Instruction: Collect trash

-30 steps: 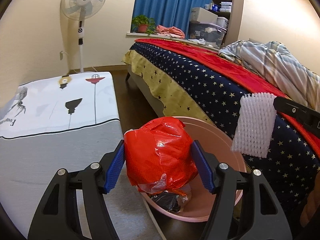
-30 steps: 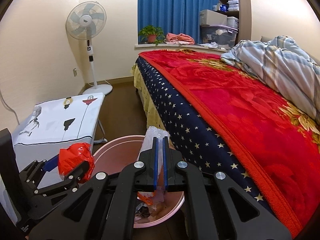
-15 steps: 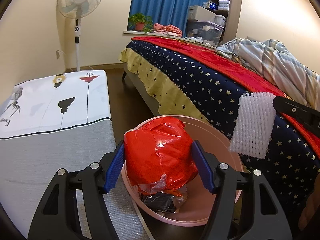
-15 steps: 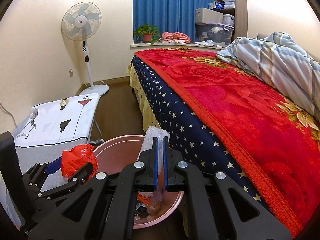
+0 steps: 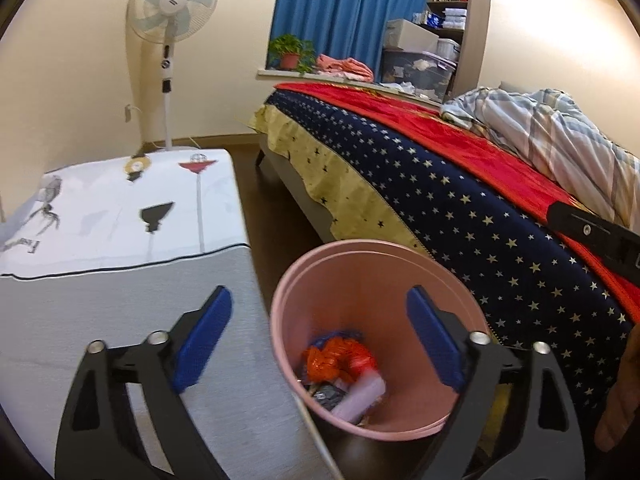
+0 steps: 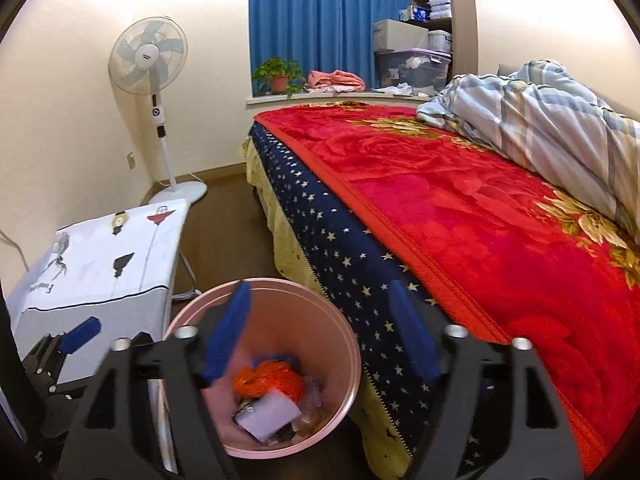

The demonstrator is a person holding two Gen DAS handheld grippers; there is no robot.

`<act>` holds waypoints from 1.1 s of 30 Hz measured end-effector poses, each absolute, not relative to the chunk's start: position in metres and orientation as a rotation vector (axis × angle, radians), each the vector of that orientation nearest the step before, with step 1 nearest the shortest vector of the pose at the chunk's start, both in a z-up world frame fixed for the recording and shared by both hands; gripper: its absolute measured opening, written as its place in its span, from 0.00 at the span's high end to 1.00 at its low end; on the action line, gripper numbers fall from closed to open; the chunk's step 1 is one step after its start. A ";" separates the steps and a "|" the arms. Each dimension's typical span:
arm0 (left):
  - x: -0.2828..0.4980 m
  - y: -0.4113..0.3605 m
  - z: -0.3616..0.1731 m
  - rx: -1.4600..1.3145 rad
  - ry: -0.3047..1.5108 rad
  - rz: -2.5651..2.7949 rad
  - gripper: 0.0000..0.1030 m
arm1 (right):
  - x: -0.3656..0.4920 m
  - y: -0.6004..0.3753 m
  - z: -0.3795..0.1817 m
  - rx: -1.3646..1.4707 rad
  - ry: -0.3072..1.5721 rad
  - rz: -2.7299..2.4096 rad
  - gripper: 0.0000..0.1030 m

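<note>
A pink bin stands on the floor between the bed and a white cloth-covered stand; it also shows in the right wrist view. Inside lie a crumpled red plastic bag and a white foam piece; the right wrist view shows the bag and foam too. My left gripper is open and empty above the bin. My right gripper is open and empty above the bin. Part of the left gripper shows at the lower left of the right wrist view.
The bed with red blanket and star-patterned sheet runs along the right. The white cloth-covered stand is at the left. A standing fan stands by the far wall. Dark wood floor lies between.
Both grippers opened. The red bag fell from the left gripper and the white foam piece from the right gripper into the pink bin.
</note>
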State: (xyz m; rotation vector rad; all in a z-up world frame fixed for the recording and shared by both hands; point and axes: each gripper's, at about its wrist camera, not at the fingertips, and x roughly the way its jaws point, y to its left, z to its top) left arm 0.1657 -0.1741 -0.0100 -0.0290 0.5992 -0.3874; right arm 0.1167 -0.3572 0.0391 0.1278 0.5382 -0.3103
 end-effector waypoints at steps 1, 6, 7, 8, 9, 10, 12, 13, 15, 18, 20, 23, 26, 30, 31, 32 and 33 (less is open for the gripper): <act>0.163 -0.169 -0.007 -0.030 0.594 -0.377 0.15 | 0.115 -0.355 0.041 0.127 0.535 -0.300 0.17; 0.148 -0.147 0.006 -0.040 0.576 -0.337 0.08 | 0.102 -0.348 0.048 0.118 0.517 -0.271 0.07; 0.142 -0.140 0.010 -0.036 0.568 -0.324 0.08 | 0.098 -0.347 0.049 0.118 0.516 -0.262 0.06; 0.138 -0.136 0.013 -0.035 0.564 -0.316 0.08 | 0.094 -0.345 0.050 0.118 0.513 -0.257 0.05; 0.135 -0.132 0.016 -0.037 0.562 -0.311 0.08 | 0.090 -0.343 0.051 0.117 0.512 -0.252 0.05; 0.130 -0.126 0.019 -0.043 0.558 -0.300 0.08 | 0.084 -0.339 0.051 0.117 0.512 -0.240 0.05; 0.120 -0.113 0.025 -0.066 0.549 -0.283 0.08 | 0.077 -0.333 0.052 0.117 0.515 -0.212 0.05; 0.113 -0.103 0.029 -0.082 0.541 -0.262 0.08 | 0.071 -0.327 0.052 0.116 0.519 -0.189 0.05; 0.104 -0.091 0.033 -0.098 0.534 -0.237 0.08 | 0.065 -0.320 0.053 0.120 0.522 -0.166 0.05; 0.086 -0.071 0.041 -0.135 0.530 -0.197 0.08 | 0.052 -0.305 0.055 0.115 0.525 -0.131 0.05; 0.073 -0.060 0.046 -0.147 0.522 -0.168 0.08 | 0.044 -0.296 0.055 0.106 0.524 -0.122 0.05; 0.052 -0.051 0.055 -0.141 0.510 -0.149 0.08 | 0.033 -0.280 0.054 0.087 0.528 -0.097 0.05; 0.035 -0.044 0.062 -0.111 0.520 -0.123 0.08 | 0.022 -0.265 0.053 0.070 0.532 -0.086 0.05; 0.013 -0.031 0.067 -0.087 0.525 -0.089 0.08 | 0.011 -0.249 0.052 0.062 0.535 -0.080 0.05; 0.008 -0.030 0.066 -0.083 0.527 -0.087 0.08 | 0.007 -0.244 0.052 0.056 0.534 -0.080 0.05; 0.004 -0.027 0.065 -0.078 0.536 -0.092 0.08 | 0.005 -0.240 0.052 0.049 0.535 -0.081 0.05; 0.003 -0.026 0.064 -0.074 0.544 -0.091 0.08 | 0.003 -0.235 0.051 0.037 0.535 -0.080 0.05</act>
